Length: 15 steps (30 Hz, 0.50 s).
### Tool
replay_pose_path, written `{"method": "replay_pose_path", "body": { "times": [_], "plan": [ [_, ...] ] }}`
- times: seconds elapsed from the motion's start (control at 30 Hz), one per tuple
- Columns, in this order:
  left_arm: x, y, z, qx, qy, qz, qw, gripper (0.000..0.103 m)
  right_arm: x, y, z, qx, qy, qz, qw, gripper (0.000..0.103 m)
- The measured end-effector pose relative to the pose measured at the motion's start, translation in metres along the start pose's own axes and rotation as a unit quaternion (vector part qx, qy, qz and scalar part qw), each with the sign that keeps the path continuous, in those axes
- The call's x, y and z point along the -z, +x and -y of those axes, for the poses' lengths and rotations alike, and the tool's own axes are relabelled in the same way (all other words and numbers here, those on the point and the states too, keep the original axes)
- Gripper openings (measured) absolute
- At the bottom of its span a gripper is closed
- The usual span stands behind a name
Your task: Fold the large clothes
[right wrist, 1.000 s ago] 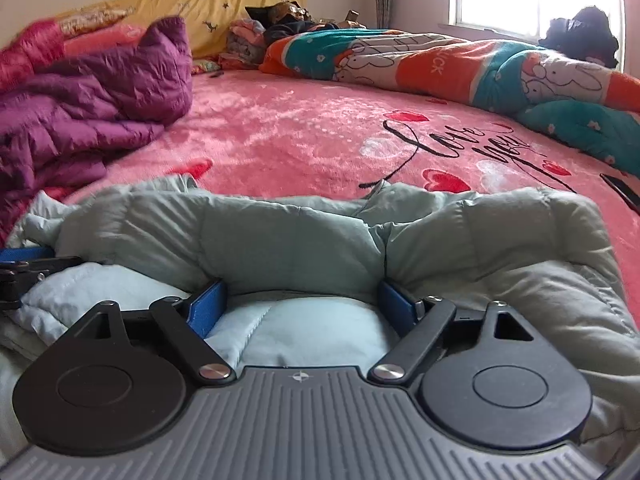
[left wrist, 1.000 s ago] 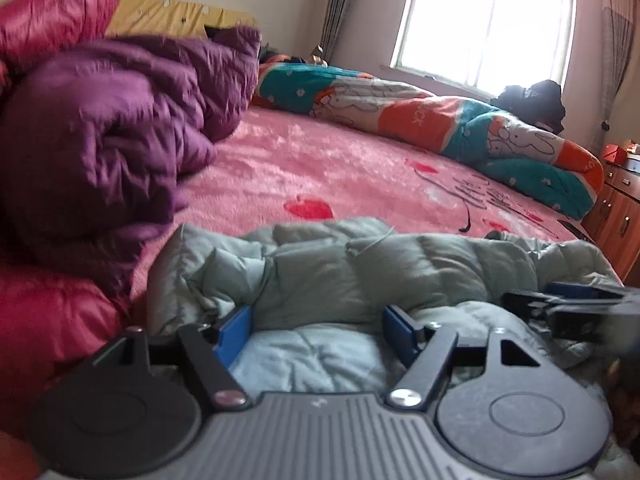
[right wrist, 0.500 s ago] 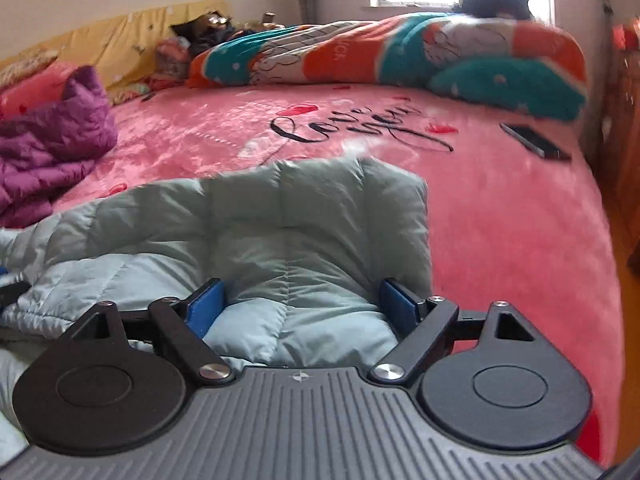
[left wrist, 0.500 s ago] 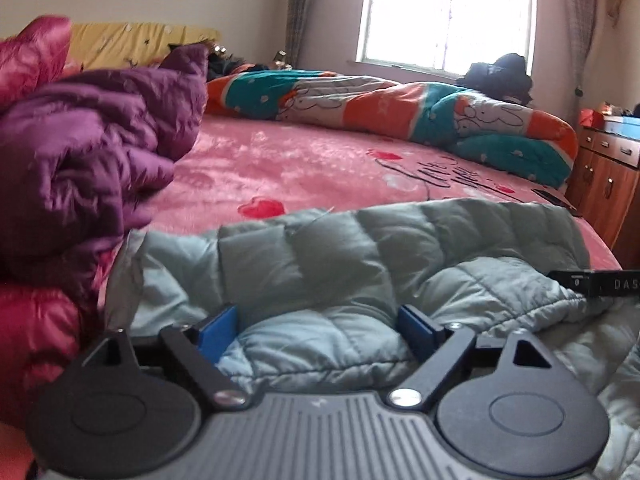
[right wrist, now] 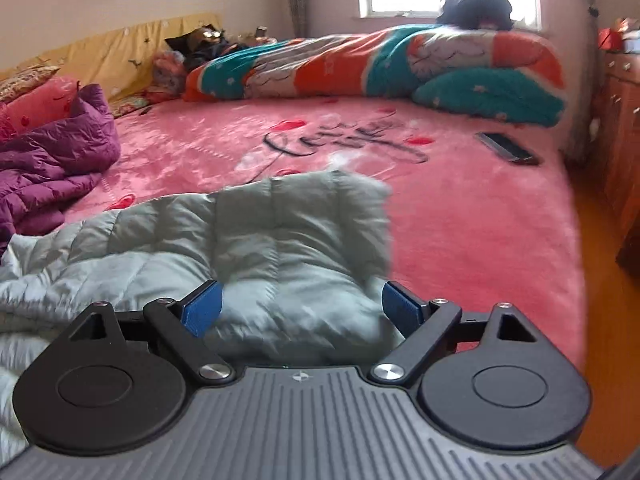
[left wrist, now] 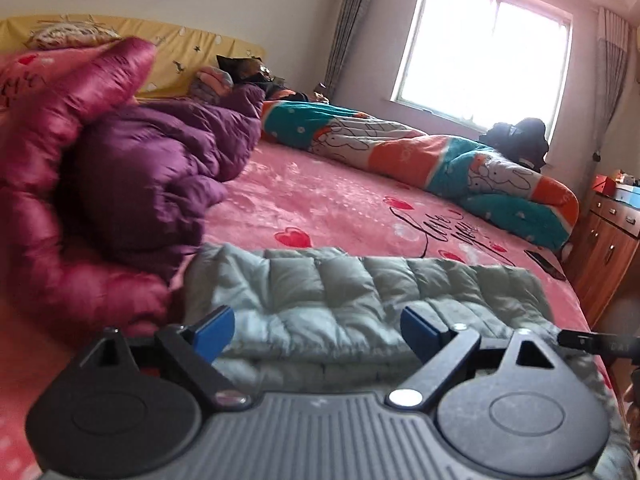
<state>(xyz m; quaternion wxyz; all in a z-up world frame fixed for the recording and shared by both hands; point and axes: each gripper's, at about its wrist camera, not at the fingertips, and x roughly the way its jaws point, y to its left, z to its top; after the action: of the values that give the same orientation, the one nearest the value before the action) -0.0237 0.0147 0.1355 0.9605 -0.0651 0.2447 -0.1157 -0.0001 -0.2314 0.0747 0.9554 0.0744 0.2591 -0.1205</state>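
Daylight pours in through the window (left wrist: 486, 54), which is blown out to white, and the room is softly lit with faint shadows. Both views bulge at the edges, with dark corners. The red jacket (left wrist: 60, 200) is smeared, and the grey jacket's (right wrist: 288, 240) edge blurs.

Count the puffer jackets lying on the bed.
3. A grey jacket lies nearest, folded at the front edge; a purple jacket sits to its left; a magenta jacket is bunched around the purple one. More may be hidden in the headboard pile.
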Motion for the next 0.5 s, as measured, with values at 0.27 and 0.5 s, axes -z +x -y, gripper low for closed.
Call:
{"method": "replay_pose_path", "body": {
  "times": [0.27, 0.5],
  "plan": [
    [0.019, -0.076, 0.001, -0.020, 0.002, -0.016, 0.9997, 0.090, 0.024, -0.068, 0.051, -0.035, 0.031, -0.011, 0.999, 0.103],
    [0.038, -0.127, 0.003, -0.047, 0.011, -0.019, 0.9987, 0.090, 0.053, -0.109, 0.085, -0.035, 0.067, -0.024, 0.997, 0.103]
  ]
}}
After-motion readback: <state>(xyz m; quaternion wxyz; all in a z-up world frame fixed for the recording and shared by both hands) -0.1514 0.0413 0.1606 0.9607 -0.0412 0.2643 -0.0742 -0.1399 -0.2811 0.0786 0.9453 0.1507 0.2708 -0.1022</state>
